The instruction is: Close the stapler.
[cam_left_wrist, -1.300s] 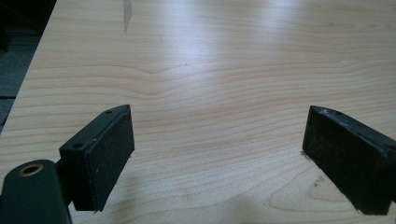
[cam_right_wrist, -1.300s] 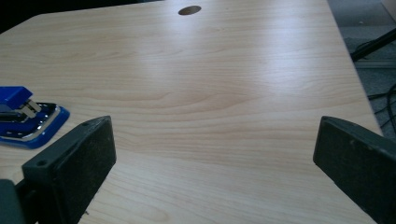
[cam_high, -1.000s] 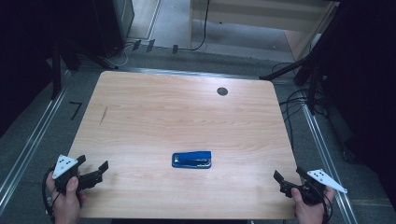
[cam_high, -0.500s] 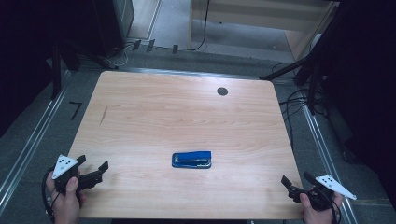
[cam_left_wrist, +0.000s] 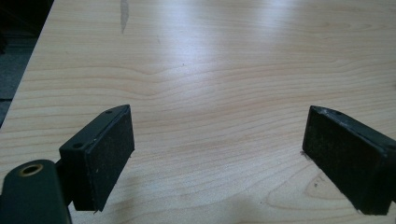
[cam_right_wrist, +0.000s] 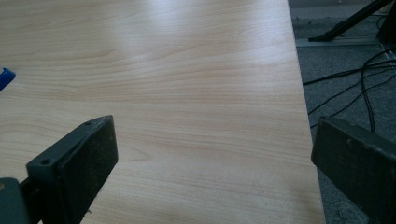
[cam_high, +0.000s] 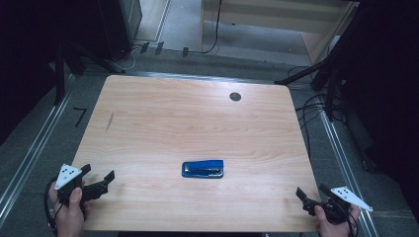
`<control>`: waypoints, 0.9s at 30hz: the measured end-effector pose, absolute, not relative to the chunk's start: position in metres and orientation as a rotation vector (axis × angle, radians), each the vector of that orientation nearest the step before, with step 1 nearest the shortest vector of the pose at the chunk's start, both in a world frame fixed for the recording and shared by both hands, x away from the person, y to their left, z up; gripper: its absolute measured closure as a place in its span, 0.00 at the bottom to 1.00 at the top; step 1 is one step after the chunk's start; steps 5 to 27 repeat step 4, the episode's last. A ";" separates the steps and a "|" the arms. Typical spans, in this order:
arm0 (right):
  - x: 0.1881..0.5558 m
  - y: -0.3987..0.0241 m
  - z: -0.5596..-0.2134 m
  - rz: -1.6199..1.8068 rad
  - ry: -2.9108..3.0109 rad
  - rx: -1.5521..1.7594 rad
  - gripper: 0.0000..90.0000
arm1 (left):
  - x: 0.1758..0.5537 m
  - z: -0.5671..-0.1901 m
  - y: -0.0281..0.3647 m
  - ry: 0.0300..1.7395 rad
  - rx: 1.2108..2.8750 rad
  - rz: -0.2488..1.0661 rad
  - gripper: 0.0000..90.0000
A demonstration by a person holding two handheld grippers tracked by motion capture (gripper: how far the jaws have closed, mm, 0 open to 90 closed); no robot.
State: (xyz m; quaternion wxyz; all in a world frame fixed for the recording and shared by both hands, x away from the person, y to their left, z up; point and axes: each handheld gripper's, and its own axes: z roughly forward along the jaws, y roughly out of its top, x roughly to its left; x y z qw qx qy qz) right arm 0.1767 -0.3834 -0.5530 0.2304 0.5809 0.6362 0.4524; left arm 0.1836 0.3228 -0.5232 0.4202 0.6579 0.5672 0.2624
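a blue stapler [cam_high: 202,169] lies flat on the wooden bench [cam_high: 197,118], toward its near edge and about midway across. the left gripper [cam_high: 97,180] sits at the bench's near left corner, its fingers [cam_left_wrist: 109,154] spread wide with nothing between them. the right gripper [cam_high: 312,194] is at the near right corner, straddling the bench edge, fingers [cam_right_wrist: 79,172] wide apart and empty. both are well apart from the stapler.

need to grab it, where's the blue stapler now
In the high view the blue stapler lies flat on the table, near its front edge, roughly midway between both open hand-held grippers.
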 end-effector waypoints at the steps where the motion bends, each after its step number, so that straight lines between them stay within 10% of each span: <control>1: 0.177 -0.383 -0.553 1.244 1.750 1.599 0.01 | 0.184 -0.523 0.323 1.422 1.647 0.659 0.10; 27: 0.176 -0.383 -0.553 1.241 1.749 1.601 0.01 | 0.183 -0.523 0.323 1.420 1.649 0.661 0.10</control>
